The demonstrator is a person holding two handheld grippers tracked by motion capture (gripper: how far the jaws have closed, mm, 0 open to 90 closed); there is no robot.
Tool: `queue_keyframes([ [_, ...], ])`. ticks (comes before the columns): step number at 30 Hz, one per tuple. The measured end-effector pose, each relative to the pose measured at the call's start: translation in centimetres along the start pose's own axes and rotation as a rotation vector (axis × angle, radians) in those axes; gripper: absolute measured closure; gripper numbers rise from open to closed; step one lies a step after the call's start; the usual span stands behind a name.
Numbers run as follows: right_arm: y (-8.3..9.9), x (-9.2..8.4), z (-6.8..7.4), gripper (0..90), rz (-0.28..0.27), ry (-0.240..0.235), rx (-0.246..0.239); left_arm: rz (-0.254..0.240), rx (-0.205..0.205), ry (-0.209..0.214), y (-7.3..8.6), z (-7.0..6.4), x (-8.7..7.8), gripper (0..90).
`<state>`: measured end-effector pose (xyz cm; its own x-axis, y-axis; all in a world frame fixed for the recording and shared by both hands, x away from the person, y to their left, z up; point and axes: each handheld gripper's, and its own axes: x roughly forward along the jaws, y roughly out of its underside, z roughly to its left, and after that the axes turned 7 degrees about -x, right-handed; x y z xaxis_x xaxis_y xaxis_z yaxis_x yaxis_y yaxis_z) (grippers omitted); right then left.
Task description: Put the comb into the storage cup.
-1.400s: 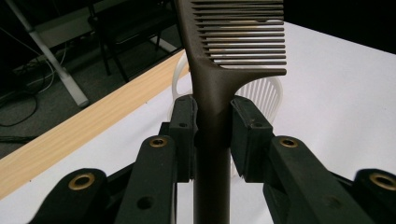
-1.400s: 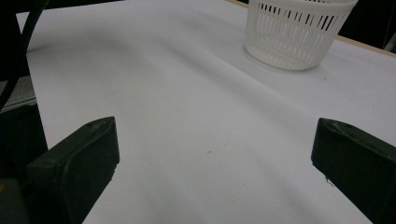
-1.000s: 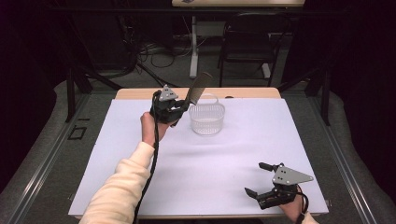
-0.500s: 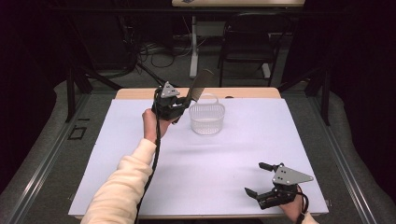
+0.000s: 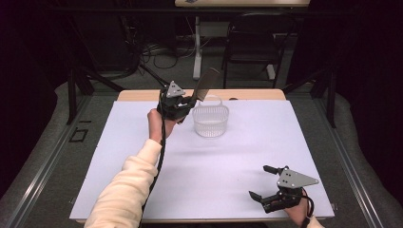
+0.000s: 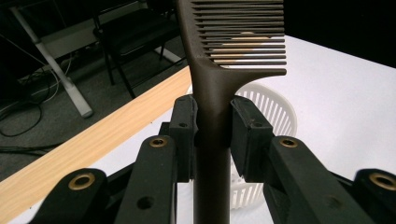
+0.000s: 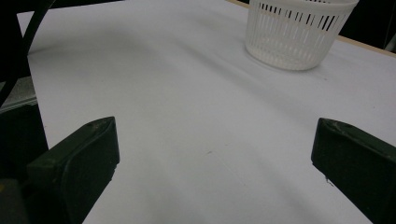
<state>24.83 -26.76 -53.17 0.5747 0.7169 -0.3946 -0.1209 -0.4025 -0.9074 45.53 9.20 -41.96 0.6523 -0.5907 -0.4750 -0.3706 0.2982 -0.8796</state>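
Nearest to the person, the right gripper (image 5: 264, 182) rests low at the near right corner of the white desk (image 5: 237, 156), its fingers (image 7: 74, 158) spread wide with nothing between them. Farther away, the left gripper (image 5: 191, 101) is held above the desk, its fingers (image 6: 184, 126) pinching the handle of a dark comb (image 6: 219, 70). The comb points up, tilted, just beside the white basket (image 5: 210, 121) and above its left rim.

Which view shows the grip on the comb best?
The left gripper view: the comb fills it, handle clamped between the left gripper's pads. The high view shows it small, angled above the basket.
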Motion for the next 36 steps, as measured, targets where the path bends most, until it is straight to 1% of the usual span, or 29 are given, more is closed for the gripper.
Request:
queue_keyframes([
  [9, 0.0, 0.0, 0.0, 0.5, 0.0, 0.0, 0.0, -0.01, -0.006, -0.002, -0.4, 0.1, 0.3, 72.1],
  [21, 0.0, 0.0, 0.0, 0.6, -0.001, 0.0, 0.0, -0.025, -0.002, -0.01, -0.8, -0.1, 0.7, 72.1],
  [36, 0.0, 0.0, 0.0, 0.6, 0.004, -0.001, 0.0, -0.041, -0.01, -0.019, -0.9, 0.1, 1.3, 72.1],
])
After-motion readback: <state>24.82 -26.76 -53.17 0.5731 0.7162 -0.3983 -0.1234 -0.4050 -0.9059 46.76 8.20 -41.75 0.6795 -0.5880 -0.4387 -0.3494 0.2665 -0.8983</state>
